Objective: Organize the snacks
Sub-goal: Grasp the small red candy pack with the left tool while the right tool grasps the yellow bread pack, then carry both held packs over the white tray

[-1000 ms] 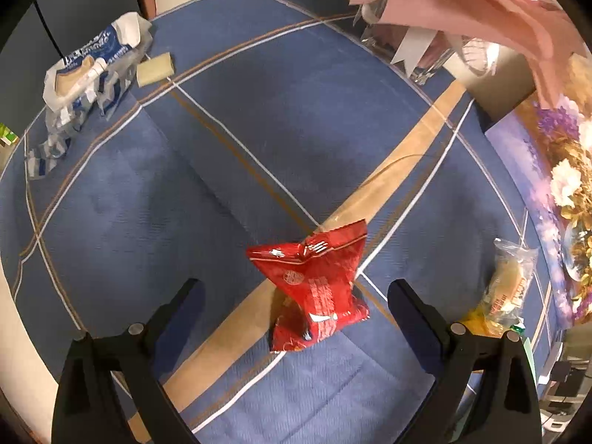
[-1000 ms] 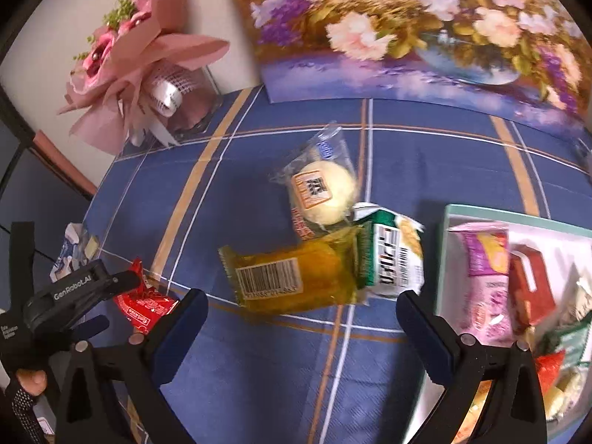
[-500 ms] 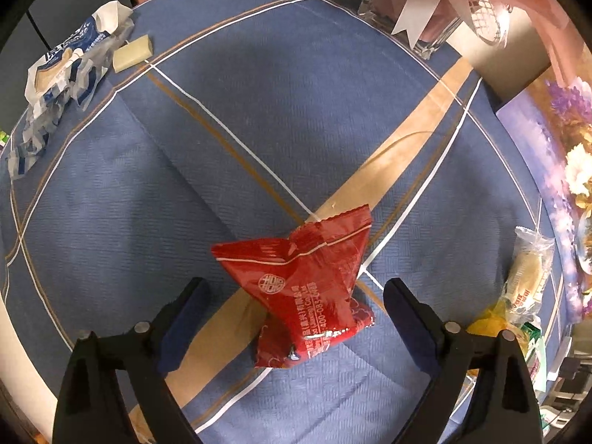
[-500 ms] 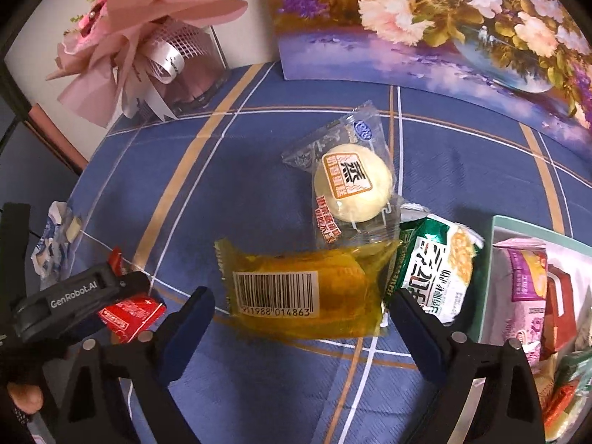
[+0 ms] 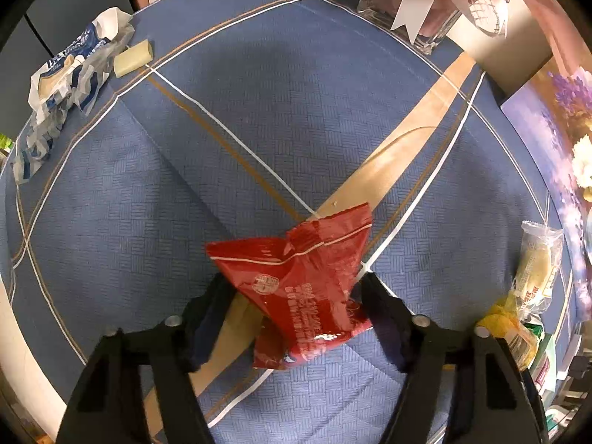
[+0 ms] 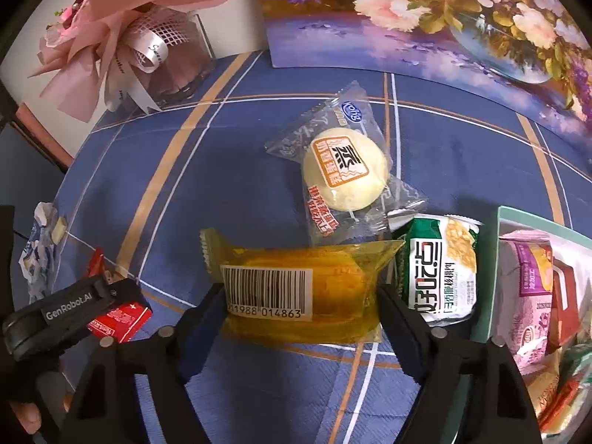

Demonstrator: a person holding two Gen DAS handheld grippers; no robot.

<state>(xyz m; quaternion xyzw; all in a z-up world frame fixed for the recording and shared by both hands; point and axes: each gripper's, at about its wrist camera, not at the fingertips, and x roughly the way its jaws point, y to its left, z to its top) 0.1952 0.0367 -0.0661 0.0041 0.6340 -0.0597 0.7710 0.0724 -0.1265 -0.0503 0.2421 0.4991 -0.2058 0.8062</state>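
We see the left gripper [image 5: 296, 318] with its jaws closed in on the red snack packet [image 5: 299, 281], the pads pressing its sides above the blue checked surface [image 5: 259, 92]. The right gripper [image 6: 299, 318] has its jaws clamped on the yellow snack pack [image 6: 303, 288], barcode facing up. Just right of that yellow pack lies a green packet [image 6: 440, 270], and behind it a clear-wrapped bun [image 6: 344, 170]. Right of the green packet sits the tray [image 6: 492, 277], with pink and red packets inside.
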